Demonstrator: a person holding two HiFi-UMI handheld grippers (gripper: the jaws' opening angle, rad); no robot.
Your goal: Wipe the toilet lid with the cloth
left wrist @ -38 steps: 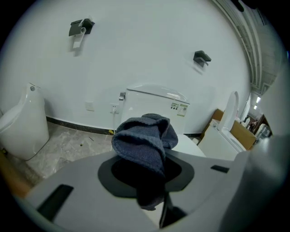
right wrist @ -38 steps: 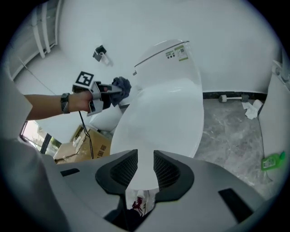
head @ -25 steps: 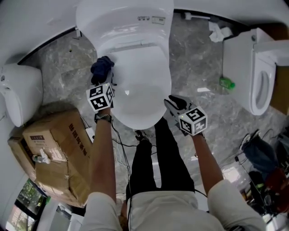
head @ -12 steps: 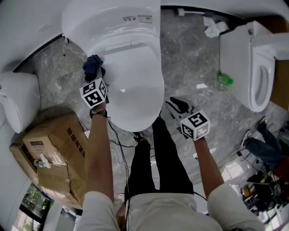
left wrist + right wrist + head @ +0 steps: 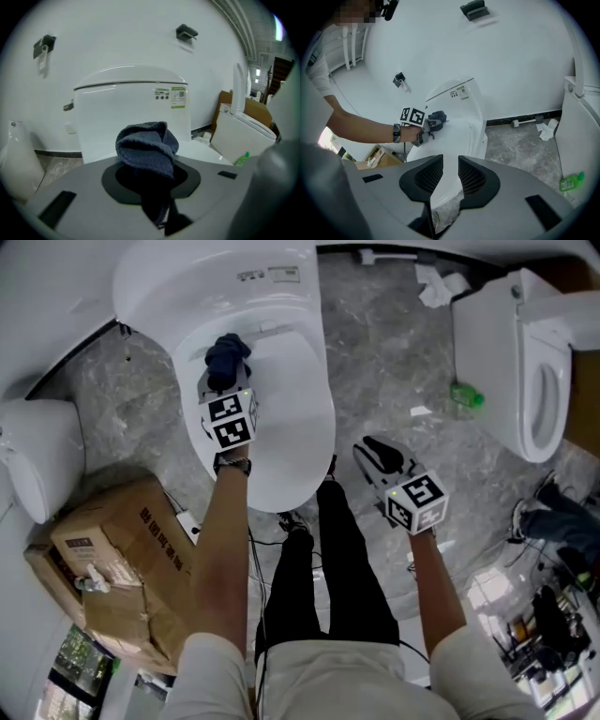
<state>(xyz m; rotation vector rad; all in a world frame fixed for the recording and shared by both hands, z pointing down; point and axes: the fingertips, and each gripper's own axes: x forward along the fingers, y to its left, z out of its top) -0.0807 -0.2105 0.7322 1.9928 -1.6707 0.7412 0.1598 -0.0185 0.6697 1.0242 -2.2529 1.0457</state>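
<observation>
- Writing first: the cistern has a small label with a green patch and some dark symbols. The print is way too small to read in any view.
- The cardboard box on the floor left of the toilet has red print down its side. I can't make that out either.
- The cloth is dark blue and bunched into a wad. The left gripper has it pinched between its jaws, and the wad bulges out past the tips.
- From the head view, the wad sits over the back end of the toilet lid, left of centre, just in front of the cistern.
- The right gripper has its jaws a little apart with nothing between them. Through the gap you only see the lid's front edge and the grey marbled floor. It hangs off the lid's front right corner, clear of it.
- Hard to see: the left gripper's pads are buried under the cloth, and I can't tell whether the cloth actually presses on the lid.
- A second toilet on the right is cut off by the frame edge. The green bottle beside it is too small to read.
</observation>
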